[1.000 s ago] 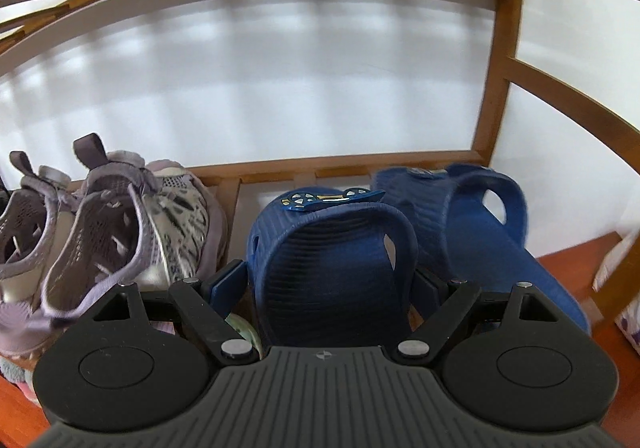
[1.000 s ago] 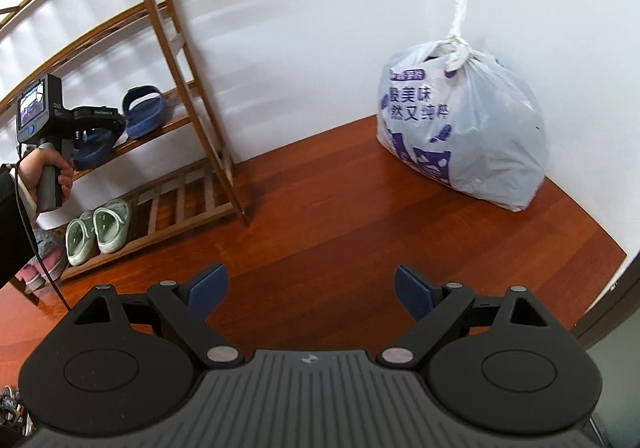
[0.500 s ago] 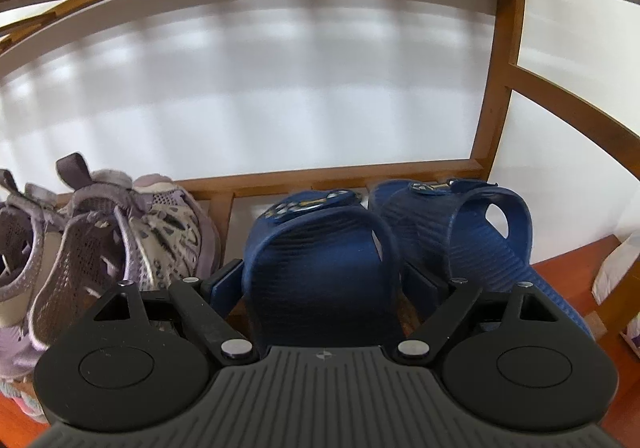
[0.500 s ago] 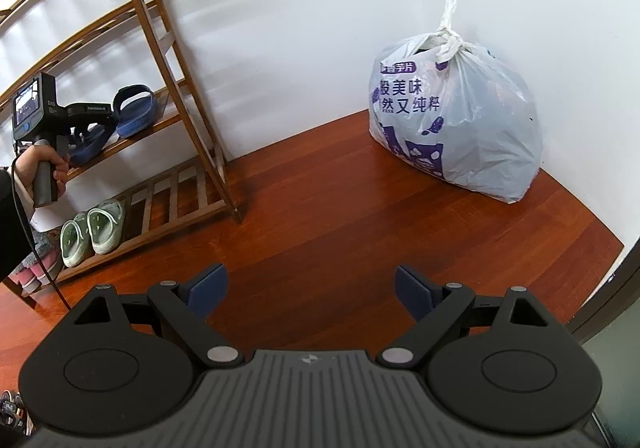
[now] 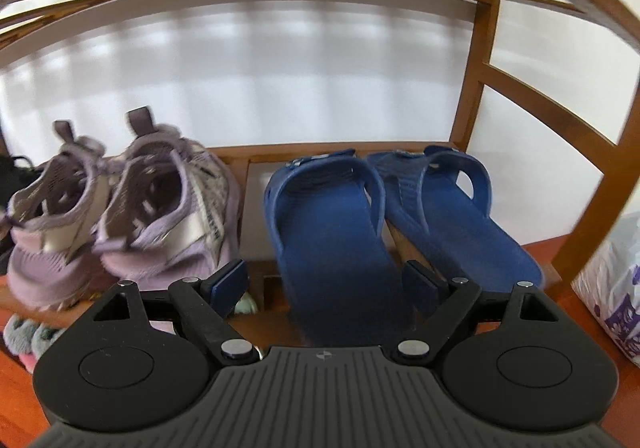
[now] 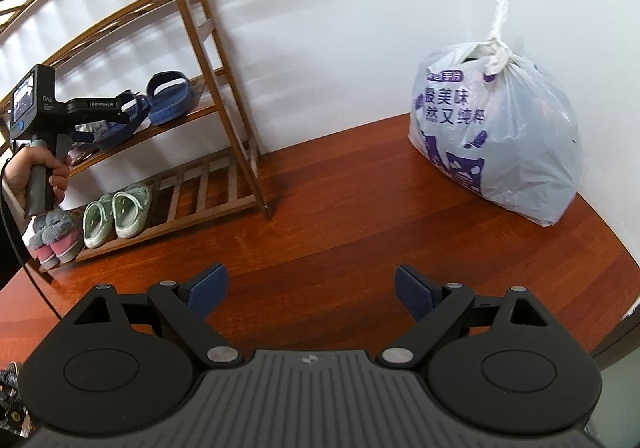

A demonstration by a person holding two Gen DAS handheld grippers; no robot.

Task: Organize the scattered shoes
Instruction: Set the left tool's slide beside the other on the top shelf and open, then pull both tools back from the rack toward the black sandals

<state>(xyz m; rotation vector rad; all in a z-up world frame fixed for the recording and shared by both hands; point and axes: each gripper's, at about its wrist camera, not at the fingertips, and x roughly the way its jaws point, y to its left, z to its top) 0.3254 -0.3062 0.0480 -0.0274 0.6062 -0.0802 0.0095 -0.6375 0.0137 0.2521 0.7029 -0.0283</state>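
The left gripper point(image 5: 326, 284) stands wide, pads clear of the heel of one of two blue slides point(image 5: 332, 232) on the rack's point(image 5: 476, 72) middle shelf; two lilac sneakers point(image 5: 168, 208) sit left. The right gripper point(image 6: 311, 290), wide and empty, hangs over bare floor point(image 6: 344, 216).

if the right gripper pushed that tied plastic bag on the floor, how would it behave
The tied plastic bag would probably dent rather than slide: its film is thin and crinkled. Bulging and sitting broad on the wooden floor, it seems unlikely to tip or roll.
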